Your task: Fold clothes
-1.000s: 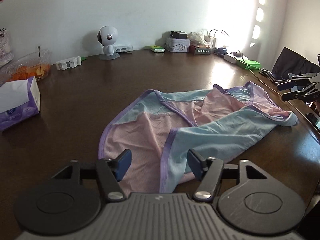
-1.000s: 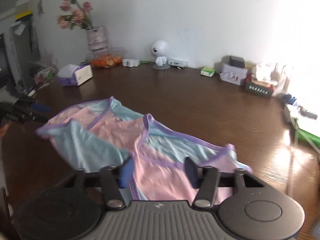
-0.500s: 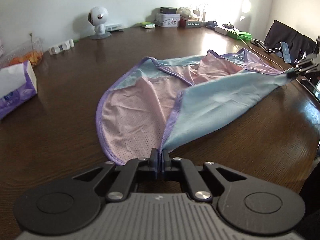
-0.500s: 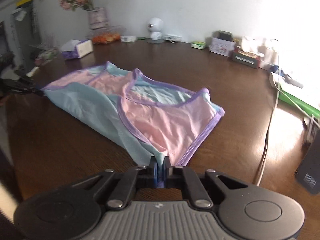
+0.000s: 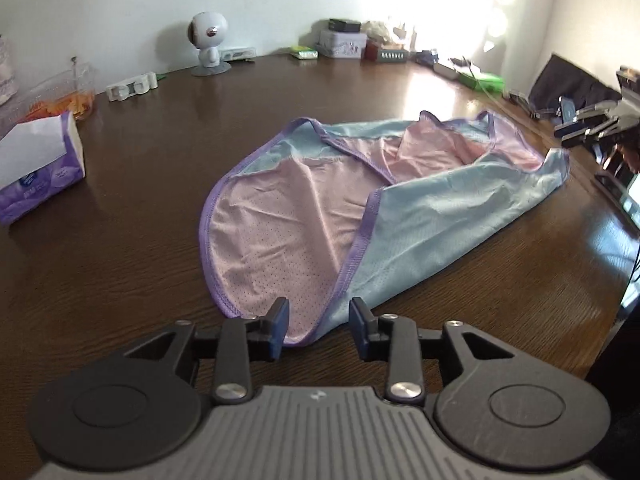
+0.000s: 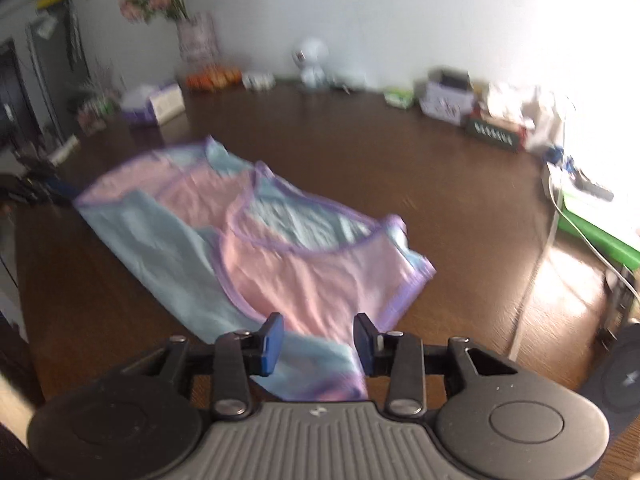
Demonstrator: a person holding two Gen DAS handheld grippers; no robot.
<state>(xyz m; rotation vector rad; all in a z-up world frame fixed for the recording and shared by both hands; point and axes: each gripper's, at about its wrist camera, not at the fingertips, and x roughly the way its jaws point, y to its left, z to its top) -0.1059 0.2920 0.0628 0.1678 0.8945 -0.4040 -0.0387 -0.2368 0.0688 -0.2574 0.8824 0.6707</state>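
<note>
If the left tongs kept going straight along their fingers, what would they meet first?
The left tongs stand open, and the near hem of the pink and blue garment lies right between their fingers. It would probably be met first, though their height above the table is unclear.

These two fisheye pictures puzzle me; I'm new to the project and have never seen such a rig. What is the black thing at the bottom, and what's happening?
Each picture comes from a camera on a hand-held gripper, looking forward along its two fingers. One shows the left gripper, the other the right gripper. Both are open and hold nothing. On the brown table lies a pink and blue garment with purple trim, each gripper at one end. A tissue box and a small white robot figure stand farther back.
</note>
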